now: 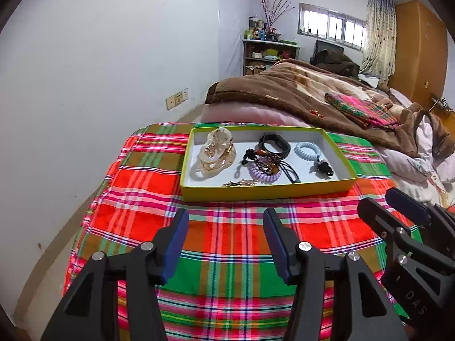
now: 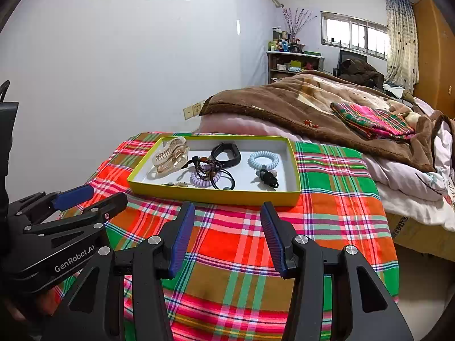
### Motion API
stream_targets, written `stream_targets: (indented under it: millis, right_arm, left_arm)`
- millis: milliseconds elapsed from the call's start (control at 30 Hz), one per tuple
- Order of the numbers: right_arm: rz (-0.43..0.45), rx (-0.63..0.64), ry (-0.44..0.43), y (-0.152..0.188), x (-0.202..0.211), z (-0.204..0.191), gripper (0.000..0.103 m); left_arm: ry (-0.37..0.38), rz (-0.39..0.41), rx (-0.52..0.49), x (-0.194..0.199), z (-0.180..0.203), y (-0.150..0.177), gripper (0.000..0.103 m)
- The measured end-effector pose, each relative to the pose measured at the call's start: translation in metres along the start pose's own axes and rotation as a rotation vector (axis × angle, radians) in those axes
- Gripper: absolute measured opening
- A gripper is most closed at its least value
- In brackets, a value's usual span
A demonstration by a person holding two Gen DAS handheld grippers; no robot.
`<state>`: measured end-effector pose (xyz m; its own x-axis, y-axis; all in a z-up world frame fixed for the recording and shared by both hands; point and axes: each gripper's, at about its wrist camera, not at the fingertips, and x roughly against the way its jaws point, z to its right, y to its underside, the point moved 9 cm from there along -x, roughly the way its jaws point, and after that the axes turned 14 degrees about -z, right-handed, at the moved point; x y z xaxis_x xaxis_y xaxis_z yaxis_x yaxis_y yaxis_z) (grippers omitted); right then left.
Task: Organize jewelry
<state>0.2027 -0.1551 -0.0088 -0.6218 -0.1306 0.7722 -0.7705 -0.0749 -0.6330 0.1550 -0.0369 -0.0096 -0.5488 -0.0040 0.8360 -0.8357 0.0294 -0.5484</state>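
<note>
Both grippers hung short of the yellow tray [image 1: 267, 191], over the plaid cloth [image 1: 227, 233]. Left gripper [image 1: 226, 241]: jaws parted, nothing between them. Right gripper [image 2: 227, 234]: likewise parted and empty.

All jewelry lay inside the tray: clear claw clip [image 1: 213, 153] at its left end, black band [image 1: 274, 145] at the back, pale blue coil [image 1: 308, 149] toward its right end, purple coil [image 1: 264, 172] mid-tray, apparently tangled with beads and black elastic.

Risk: pulling one tangled piece would likely drag its neighbours, or shift the light tray.
</note>
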Motion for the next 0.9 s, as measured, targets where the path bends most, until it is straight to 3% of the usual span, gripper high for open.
stream_targets:
  millis: [900]
  right_arm:
    - [0.008, -0.001, -0.007, 0.0015, 0.0036, -0.004, 0.049]
  left_arm:
    - [-0.002, 0.018, 0.008, 0.0089, -0.0011, 0.0021, 0.056]
